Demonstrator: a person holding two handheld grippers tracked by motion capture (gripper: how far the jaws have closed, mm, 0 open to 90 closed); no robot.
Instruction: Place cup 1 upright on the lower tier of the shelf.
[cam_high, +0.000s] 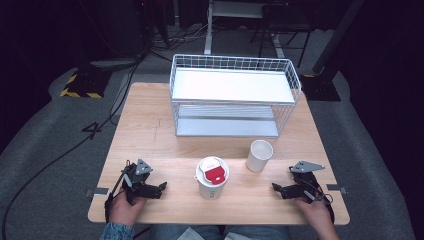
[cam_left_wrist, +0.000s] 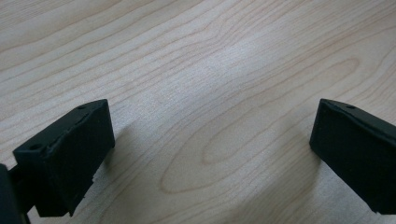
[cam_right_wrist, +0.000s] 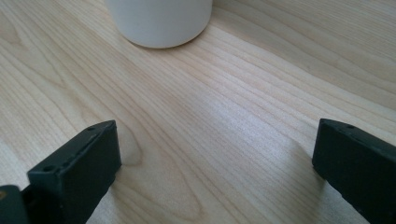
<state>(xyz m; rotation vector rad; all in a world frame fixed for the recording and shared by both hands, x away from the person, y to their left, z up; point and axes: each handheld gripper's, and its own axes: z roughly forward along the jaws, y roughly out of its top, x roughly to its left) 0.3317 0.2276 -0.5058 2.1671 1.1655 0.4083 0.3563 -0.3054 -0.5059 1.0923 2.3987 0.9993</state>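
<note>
Both grippers' jaws wide, empty, near table (cam_high: 150, 130) front edge, lidded cup (cam_high: 212, 177) between.

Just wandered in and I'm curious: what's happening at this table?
A person sits at a wooden table with a gripper in each hand. The left gripper and right gripper rest open near the front edge, holding nothing. Between them stands a lidded cup, an open white cup beside it, a wire rack behind.

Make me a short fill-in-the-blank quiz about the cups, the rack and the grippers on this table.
1. The lidded cup has a ___ tab on its lid.
2. The open cup stands nearer the ___ gripper.
3. The wire rack has ___ shelves.
4. Both grippers' jaws stand ___.

Missing words: red; right; two; open
</note>
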